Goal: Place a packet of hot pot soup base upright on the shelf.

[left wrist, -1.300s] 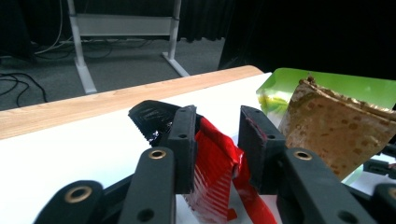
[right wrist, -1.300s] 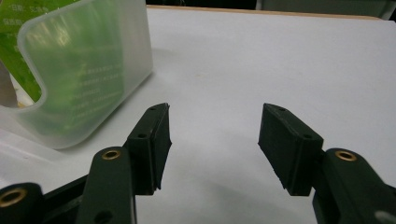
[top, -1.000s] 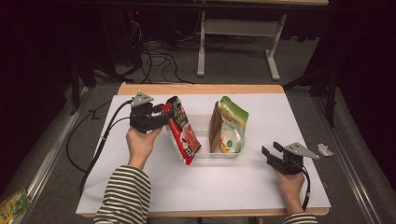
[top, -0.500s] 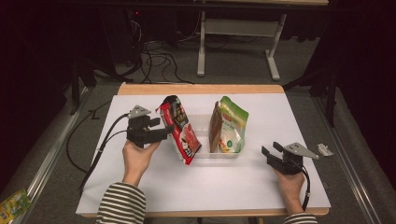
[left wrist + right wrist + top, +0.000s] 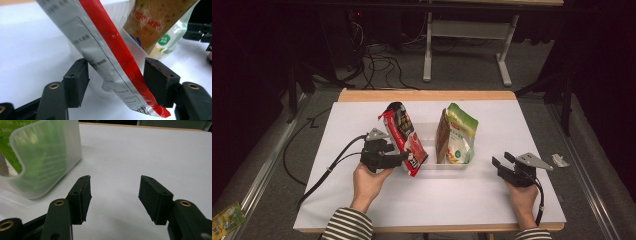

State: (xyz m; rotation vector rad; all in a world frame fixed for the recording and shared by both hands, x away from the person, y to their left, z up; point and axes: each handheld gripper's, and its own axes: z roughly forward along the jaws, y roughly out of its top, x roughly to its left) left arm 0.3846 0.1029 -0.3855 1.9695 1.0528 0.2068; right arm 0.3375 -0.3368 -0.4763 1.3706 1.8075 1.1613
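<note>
White sheeting covers the table [image 5: 362, 120], which stands against a dark room. A clear plastic bin [image 5: 447, 166] sits mid-table, with a green snack pouch [image 5: 458, 134] upright inside it. The red snack packet [image 5: 404, 137] leans tilted against the bin's left end, its lower corner on the table. The left gripper [image 5: 408, 156] has drawn nearer the person and lower than a second ago. Its jaws have just been opening and now stand wide, with the red packet between them; the pads flank it without pressing. The right gripper [image 5: 502, 161] rests on the table, well apart from the bin, unmoved, jaws wide and empty.
</note>
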